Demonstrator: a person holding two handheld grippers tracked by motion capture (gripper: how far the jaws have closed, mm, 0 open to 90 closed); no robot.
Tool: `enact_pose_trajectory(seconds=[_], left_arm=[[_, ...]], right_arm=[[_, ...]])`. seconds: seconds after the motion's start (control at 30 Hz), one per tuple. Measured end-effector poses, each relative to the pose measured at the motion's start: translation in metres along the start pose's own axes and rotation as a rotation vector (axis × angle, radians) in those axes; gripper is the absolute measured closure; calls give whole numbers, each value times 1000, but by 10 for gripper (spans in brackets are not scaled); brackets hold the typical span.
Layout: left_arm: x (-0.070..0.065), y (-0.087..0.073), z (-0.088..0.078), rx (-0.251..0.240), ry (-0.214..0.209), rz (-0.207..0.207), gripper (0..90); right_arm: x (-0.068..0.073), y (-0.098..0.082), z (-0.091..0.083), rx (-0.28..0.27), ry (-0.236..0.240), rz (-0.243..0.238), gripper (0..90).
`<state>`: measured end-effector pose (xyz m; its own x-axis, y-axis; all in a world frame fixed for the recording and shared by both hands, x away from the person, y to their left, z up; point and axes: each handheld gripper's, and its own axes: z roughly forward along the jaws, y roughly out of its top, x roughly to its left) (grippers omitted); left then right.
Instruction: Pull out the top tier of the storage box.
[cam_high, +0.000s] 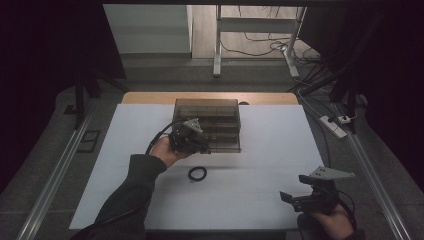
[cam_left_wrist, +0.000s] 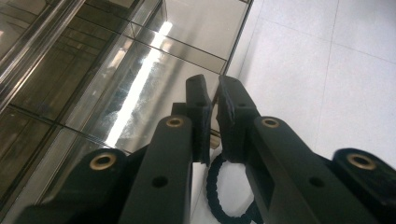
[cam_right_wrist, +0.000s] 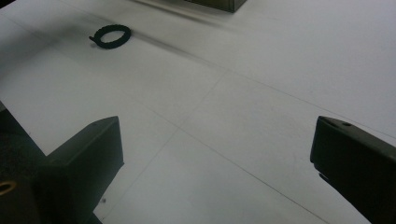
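- Left claw (cam_high: 200, 145) sits at the front lower corner of the smoked clear drawer box (cam_high: 210, 112); jaws nearly together, only a thin slit between the pads.
- From the left gripper view, left claw (cam_left_wrist: 212, 100) has its tips right at the box's (cam_left_wrist: 93, 70) bottom edge; a small brass-coloured bit shows in the slit low down, can't tell what it is or whether the pads pinch it.
- Nothing else visibly held by that claw.
- Black braided ring (cam_high: 197, 173) lies flat on the desk (cam_high: 260, 165), just below and slightly toward the person from the left claw, apart from it.
- Same ring (cam_left_wrist: 224, 196) shows in the left gripper view directly under the jaws, partly hidden by them; not touching as far as I can tell.
- Right claw (cam_high: 292, 200) is well apart from the left one, near the front right corner of the desk, held in the person's right hand (cam_high: 330, 220), grey three-cornered plate on top.
- Right claw (cam_right_wrist: 215, 158) jaws spread wide, nothing between them, bare white desk (cam_right_wrist: 261, 70) beneath.
- Ring (cam_right_wrist: 110, 36) is far ahead and left of the right claw; box corner (cam_right_wrist: 219, 3) just visible beyond it.
- Left sleeve (cam_high: 130, 195) runs in from the bottom edge up to the left claw.
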<state>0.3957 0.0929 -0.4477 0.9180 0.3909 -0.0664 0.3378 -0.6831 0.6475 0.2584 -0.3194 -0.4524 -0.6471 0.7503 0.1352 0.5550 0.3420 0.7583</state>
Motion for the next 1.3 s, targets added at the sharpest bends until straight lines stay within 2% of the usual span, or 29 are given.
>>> enact_pose_trajectory(seconds=[0.07,0.17,0.2,0.33,0.5,0.63,0.87,1.07,1.3], left_arm=[[0,0,-2,-20,16,-10,784],[2,-2,-8,-88,-11,-52,744],[2,-2,-9,-92,-12,-61,718],[-2,-4,-10,-81,15,-74,604],[-9,-11,-13,-87,58,-98,459],[-15,-18,-16,-106,89,-133,359],[-23,-32,-22,-126,145,-180,247],[-30,-42,-28,-143,156,-222,181],[-41,-51,-36,-155,159,-249,119]], right_arm=[[0,0,0,0,0,1,26],[0,0,0,0,1,1,26],[0,0,0,0,1,1,26],[0,0,0,0,0,1,26],[0,0,0,3,-2,2,26],[0,0,0,4,-3,4,26],[0,0,1,8,-6,6,26],[0,1,2,15,-10,10,26],[-1,1,2,22,-12,17,26]])
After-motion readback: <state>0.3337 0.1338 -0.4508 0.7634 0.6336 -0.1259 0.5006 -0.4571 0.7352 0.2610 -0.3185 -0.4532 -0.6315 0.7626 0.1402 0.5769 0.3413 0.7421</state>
